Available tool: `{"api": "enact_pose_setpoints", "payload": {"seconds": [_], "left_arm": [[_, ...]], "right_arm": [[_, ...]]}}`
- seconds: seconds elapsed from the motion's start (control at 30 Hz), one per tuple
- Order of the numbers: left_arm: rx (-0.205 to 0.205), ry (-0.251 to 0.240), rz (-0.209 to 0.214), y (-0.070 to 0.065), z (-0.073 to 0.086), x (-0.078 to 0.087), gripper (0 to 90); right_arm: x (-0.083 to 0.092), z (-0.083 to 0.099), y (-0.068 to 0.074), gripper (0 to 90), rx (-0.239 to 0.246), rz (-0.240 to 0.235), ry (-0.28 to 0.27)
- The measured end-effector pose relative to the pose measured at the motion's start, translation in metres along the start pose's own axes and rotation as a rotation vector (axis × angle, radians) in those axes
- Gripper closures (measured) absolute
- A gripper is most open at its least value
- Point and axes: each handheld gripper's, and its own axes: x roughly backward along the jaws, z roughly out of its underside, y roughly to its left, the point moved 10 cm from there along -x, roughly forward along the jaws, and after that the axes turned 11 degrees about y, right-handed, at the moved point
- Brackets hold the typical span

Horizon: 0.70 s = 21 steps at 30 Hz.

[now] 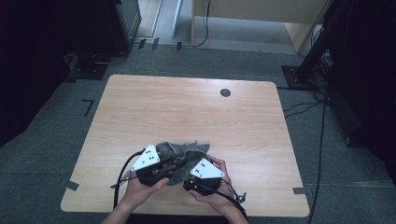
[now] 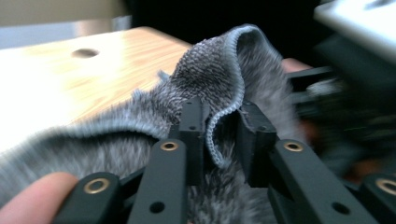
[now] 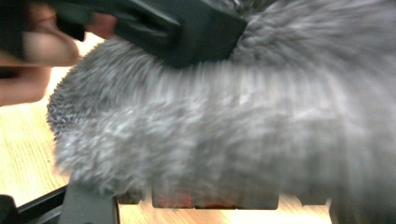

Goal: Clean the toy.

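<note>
From above, your left gripper [image 1: 164, 169] and right gripper [image 1: 201, 179] met over a grey fuzzy cloth [image 1: 184, 150] at the table's [image 1: 187, 107] near edge. Your left gripper view showed more: a stitched hem fold [image 2: 223, 112] stood loose between parted jaws. Your right gripper view was smothered in fur, so I couldn't tell its jaws' state. A dark round hole [image 1: 225, 92] lay far off.
</note>
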Motion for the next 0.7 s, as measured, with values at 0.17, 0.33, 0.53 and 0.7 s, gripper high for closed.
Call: {"api": "enact_pose_setpoints", "payload": {"seconds": [0.17,0.33,0.53,0.7], "left_arm": [[-0.003,0.045,-0.122,0.018,0.007,-0.001,75.9],[-0.01,0.019,-0.064,0.009,0.003,0.003,74.9],[-0.04,0.037,-0.116,0.009,0.003,0.0,74.2],[0.054,0.062,-0.145,0.033,0.012,0.002,77.9]], "right_arm": [[0.001,0.001,0.0,34.7,0.005,0.009,0.01],[0.001,-0.001,0.001,34.7,0.005,0.007,-0.004],[0.003,-0.002,-0.003,34.7,-0.004,0.018,-0.006],[0.002,-0.001,0.0,34.7,0.006,0.004,-0.005]]}}
